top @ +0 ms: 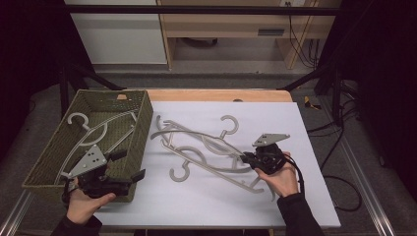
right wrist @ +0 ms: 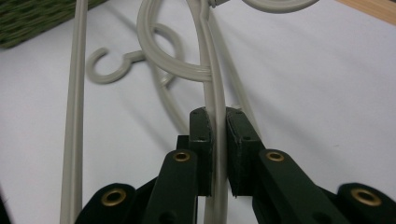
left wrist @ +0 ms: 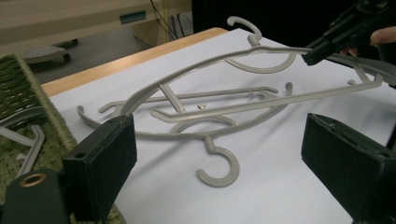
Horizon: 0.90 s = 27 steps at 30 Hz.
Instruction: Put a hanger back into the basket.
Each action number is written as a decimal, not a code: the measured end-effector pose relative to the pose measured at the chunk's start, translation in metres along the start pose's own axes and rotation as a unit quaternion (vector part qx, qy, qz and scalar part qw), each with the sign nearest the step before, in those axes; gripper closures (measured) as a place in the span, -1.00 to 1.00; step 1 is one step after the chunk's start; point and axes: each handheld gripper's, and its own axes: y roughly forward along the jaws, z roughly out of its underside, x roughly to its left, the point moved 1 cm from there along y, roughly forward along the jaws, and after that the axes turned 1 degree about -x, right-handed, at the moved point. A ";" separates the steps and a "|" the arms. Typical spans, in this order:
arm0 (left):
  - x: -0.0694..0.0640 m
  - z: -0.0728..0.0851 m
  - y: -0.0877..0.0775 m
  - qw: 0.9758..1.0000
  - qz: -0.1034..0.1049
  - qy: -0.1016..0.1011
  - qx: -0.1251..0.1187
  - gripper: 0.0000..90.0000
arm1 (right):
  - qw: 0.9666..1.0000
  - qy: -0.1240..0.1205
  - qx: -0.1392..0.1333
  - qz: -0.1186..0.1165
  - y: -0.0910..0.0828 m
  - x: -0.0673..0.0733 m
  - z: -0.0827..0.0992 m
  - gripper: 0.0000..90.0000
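A grey plastic hanger is pinched by one arm in my right gripper, which is shut on it; its hook points away from me. From above, the right gripper sits at the right end of the hanger pile on the white board. Under the held hanger lies a second hanger, its hook toward the front. My left gripper hovers at the near right corner of a green woven basket, its jaws wide apart and nothing between them. Another hanger lies inside the basket.
The left gripper view looks across the pile to the right gripper on the held hanger's arm. A wooden table edge runs behind the board. Black frame legs and cables stand on the floor to either side.
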 end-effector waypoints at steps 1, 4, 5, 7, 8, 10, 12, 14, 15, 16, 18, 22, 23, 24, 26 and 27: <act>-0.002 -0.002 0.001 1.000 0.005 0.001 0.007 -0.77 | 1.000 -0.006 -0.003 -0.008 -0.005 0.003 0.001 0.83; -0.008 -0.006 0.005 0.999 0.023 0.013 0.023 -0.77 | 0.999 -0.037 -0.006 -0.038 -0.018 0.010 0.002 0.83; -0.010 -0.008 0.007 0.999 0.025 0.020 0.031 -0.77 | 0.998 -0.046 -0.005 -0.046 -0.021 0.013 0.002 0.83; -0.015 -0.012 0.010 0.998 0.030 0.034 0.047 -0.76 | 0.996 -0.063 -0.006 -0.063 -0.028 0.020 0.001 0.83; -0.017 -0.014 0.012 0.997 0.034 0.041 0.054 -0.75 | 0.995 -0.073 -0.006 -0.071 -0.031 0.023 0.000 0.83; -0.022 -0.020 0.015 0.995 0.039 0.059 0.067 -0.72 | 0.991 -0.094 -0.007 -0.091 -0.035 0.030 -0.002 0.83; -0.027 -0.026 0.019 0.992 0.054 0.075 0.085 -0.70 | 0.988 -0.107 -0.007 -0.108 -0.039 0.038 -0.004 0.83; -0.032 -0.030 0.023 0.989 0.062 0.091 0.103 -0.64 | 0.986 -0.120 -0.007 -0.118 -0.041 0.045 -0.006 0.83; -0.035 -0.031 0.025 0.986 0.067 0.099 0.112 -0.60 | 0.984 -0.127 -0.007 -0.122 -0.041 0.048 -0.007 0.83; -0.037 -0.032 0.028 0.984 0.070 0.106 0.123 -0.57 | 0.983 -0.133 -0.005 -0.125 -0.042 0.051 -0.008 0.83; -0.041 -0.033 0.034 0.976 0.082 0.130 0.152 -0.50 | 0.981 -0.143 0.001 -0.131 -0.043 0.057 -0.009 0.83; -0.051 -0.033 0.044 0.962 0.099 0.166 0.195 -0.32 | 0.977 -0.162 0.004 -0.140 -0.045 0.064 -0.013 0.83; -0.053 -0.033 0.047 0.959 0.104 0.174 0.199 -0.25 | 0.976 -0.166 0.002 -0.142 -0.045 0.065 -0.013 0.83; -0.056 -0.033 0.049 0.956 0.110 0.179 0.204 -0.17 | 0.976 -0.167 0.005 -0.142 -0.045 0.067 -0.014 0.83; -0.058 -0.033 0.051 0.954 0.116 0.186 0.207 -0.02 | 0.975 -0.169 0.006 -0.145 -0.046 0.069 -0.014 0.83; -0.059 -0.033 0.053 0.952 0.116 0.187 0.211 0.10 | 0.974 -0.172 0.006 -0.145 -0.046 0.069 -0.015 0.83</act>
